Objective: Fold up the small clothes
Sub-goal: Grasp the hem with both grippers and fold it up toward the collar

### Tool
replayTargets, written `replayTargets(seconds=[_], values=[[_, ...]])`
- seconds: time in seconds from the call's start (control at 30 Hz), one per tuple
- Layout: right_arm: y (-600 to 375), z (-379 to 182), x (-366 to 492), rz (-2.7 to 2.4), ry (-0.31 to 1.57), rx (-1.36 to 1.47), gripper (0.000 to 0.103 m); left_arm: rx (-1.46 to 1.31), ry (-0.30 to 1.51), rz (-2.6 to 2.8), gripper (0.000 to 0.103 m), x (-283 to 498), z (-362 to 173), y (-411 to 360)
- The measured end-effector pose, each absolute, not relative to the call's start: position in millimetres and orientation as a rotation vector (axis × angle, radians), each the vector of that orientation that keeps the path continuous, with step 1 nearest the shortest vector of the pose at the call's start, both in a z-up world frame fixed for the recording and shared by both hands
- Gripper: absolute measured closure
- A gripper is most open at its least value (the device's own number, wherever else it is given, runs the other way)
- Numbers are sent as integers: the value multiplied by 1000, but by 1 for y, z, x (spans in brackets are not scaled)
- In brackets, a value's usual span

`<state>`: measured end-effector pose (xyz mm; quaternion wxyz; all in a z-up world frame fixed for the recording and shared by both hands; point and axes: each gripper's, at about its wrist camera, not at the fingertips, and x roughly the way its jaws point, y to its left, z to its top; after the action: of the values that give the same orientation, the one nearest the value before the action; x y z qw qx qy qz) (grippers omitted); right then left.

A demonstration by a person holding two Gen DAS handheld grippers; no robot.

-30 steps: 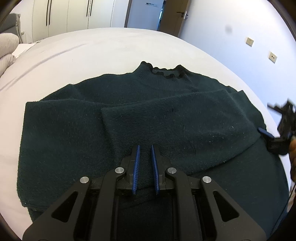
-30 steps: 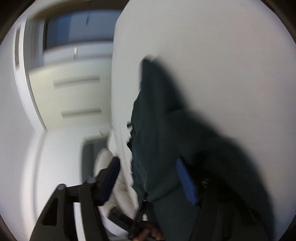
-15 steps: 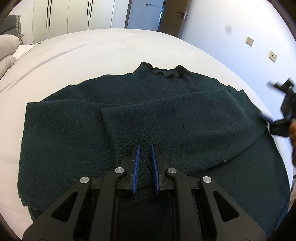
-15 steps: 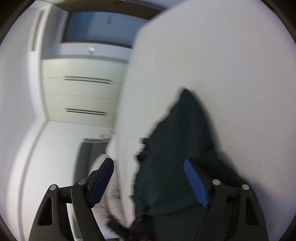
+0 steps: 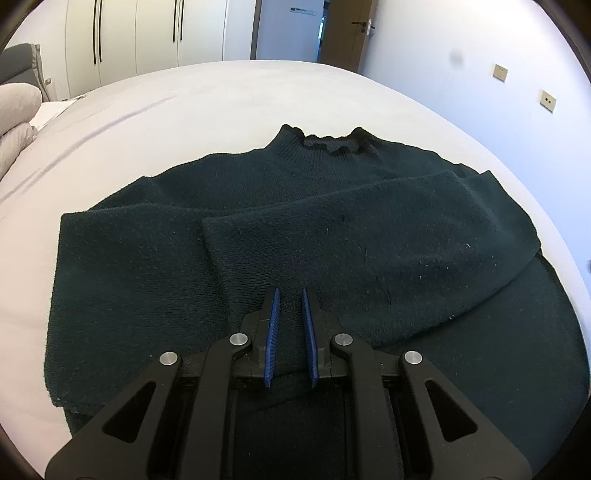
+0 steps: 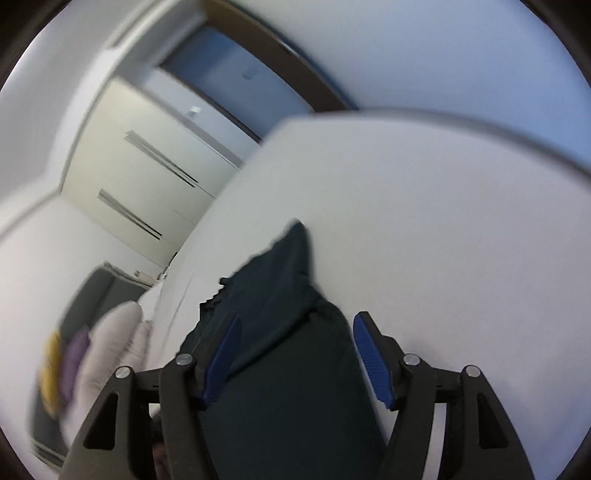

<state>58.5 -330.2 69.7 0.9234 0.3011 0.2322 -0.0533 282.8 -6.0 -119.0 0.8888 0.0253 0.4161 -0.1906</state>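
A dark green knit sweater [image 5: 332, 236] lies flat on the white bed [image 5: 229, 103], collar at the far side, with one sleeve folded across the chest. My left gripper [image 5: 289, 291] rests low on the sweater's front, its blue pads nearly together with a ridge of the knit pinched between them. In the blurred right wrist view my right gripper [image 6: 295, 317] hangs above the bed, tilted, its jaws apart and closing. The sweater [image 6: 280, 295] shows beyond and below them, and neither pad touches it.
White wardrobes [image 5: 155, 37] and a doorway [image 5: 288, 29] stand beyond the bed. Pale pillows [image 5: 14, 122] lie at the left edge. A wall with sockets [image 5: 546, 99] runs close along the bed's right side. A pillow [image 6: 110, 343] and blurred coloured things sit left in the right wrist view.
My right gripper has left the sweater's right edge, risen and rolled, and is gone from the left wrist view. The folded sleeve stays put. My left gripper has not moved.
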Motion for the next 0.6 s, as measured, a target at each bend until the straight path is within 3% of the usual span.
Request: replayTargets(seconds=[0.03,0.13,0.23,0.47,0.53,0.57,0.6], values=[[-320,79,48,-124,450,561,32,53,866,-396,89,283,-119,-6],[-284,115,5,-169,283,385,0,24,874,-402,89,282,-115,-1],[-261,140,-28,-220,117,287,0,-17,880,-383,89,270,-104,11],[-252,167,-62,-219,57,276,0,60,784,-376,85,179,-62,32],[-247,171,-70,-238,48,245,0,76,723,-378,62,141,-48,41],[-240,172,-78,-260,55,195,0,99,690,-375,24,122,-43,44],[-234,173,-84,-280,65,147,0,131,649,-361,2,100,-38,47]])
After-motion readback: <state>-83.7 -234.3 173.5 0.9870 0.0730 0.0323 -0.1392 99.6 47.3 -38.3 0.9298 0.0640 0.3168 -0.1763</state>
